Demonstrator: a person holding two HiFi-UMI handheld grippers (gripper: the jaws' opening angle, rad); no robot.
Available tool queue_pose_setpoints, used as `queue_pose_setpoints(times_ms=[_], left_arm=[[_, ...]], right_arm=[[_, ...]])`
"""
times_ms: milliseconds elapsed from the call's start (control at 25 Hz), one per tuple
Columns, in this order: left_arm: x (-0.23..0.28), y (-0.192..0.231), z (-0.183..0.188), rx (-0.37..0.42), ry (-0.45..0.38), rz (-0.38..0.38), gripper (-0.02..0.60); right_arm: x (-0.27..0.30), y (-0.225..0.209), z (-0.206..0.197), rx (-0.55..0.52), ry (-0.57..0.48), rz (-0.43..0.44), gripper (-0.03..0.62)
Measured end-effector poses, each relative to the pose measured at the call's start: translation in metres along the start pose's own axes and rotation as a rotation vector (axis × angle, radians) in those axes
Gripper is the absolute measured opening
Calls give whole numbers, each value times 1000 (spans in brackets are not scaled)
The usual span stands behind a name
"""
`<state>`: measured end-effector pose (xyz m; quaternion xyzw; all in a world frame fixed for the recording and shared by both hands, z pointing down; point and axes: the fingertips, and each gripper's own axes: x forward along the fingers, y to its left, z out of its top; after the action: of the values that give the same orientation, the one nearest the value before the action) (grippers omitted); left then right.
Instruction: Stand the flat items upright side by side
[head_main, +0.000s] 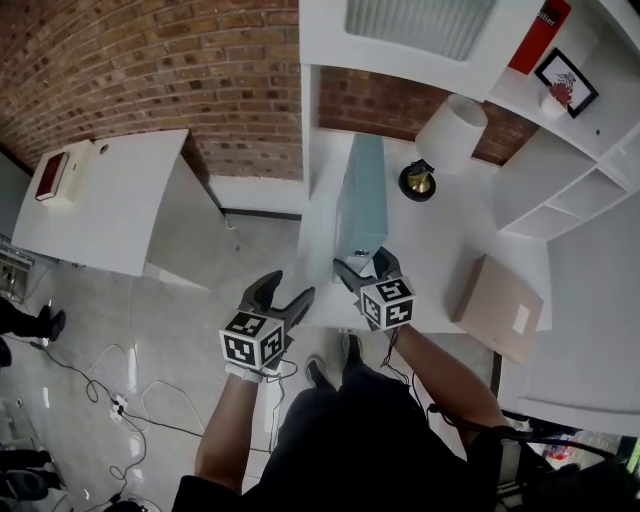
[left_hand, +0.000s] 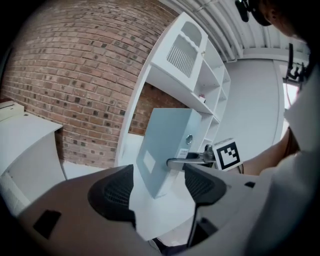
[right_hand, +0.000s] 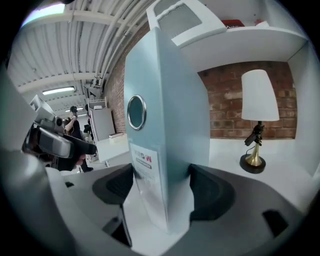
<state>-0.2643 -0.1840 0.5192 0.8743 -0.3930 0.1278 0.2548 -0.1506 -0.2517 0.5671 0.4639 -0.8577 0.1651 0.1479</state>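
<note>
The binder (head_main: 362, 200) is seen upright near the front edge of the desk (head_main: 440, 250), spine toward the person. It is clamped low on the spine by the right tongs (head_main: 362, 268), one pad pressed on each cover, the jaws held wide by its thickness. The left tongs (head_main: 288, 292) are held open and empty just off the desk's front edge, aimed at the binder's near corner, with nothing between the pads.

The binder is judged stiff and boxy: hard board covers, a broad spine with a metal finger ring and a paper label. Some weight is to be expected if it is filled, though its contents cannot be seen. The covers look smooth, so slip is possible. A hold low across the spine, as now, is judged soundest; a high hold could tip it.

A brown folder (head_main: 500, 305) is seen lying flat at the desk's right, well apart from the binder. It looks thinner and lighter, and would probably have to be taken by an edge.

The desk is white, smooth and hard, so sliding is easy and a standing item is given little grip. A lamp (head_main: 445, 140) stands behind the binder, white shelves (head_main: 560, 190) rise at the right, a brick wall (head_main: 150, 60) runs behind, and cables (head_main: 110, 400) trail across the floor (head_main: 120, 300).
</note>
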Motion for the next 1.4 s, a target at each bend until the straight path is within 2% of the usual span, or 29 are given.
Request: queue_pose_setpoints(times_ms=[360, 640, 960, 1400], left_arm=[[-9, 35, -2, -87, -3, 162, 316], [1, 41, 14, -101, -20, 219, 316], [3, 52, 5, -142, 4, 302, 316], [-5, 60, -1, -185, -2, 331, 316]], right_arm=[[73, -19, 33, -52, -2, 55, 354], [127, -40, 52, -74, 7, 66, 359], [175, -66, 68, -94, 16, 43, 364], [212, -77, 85, -91, 24, -1, 376]])
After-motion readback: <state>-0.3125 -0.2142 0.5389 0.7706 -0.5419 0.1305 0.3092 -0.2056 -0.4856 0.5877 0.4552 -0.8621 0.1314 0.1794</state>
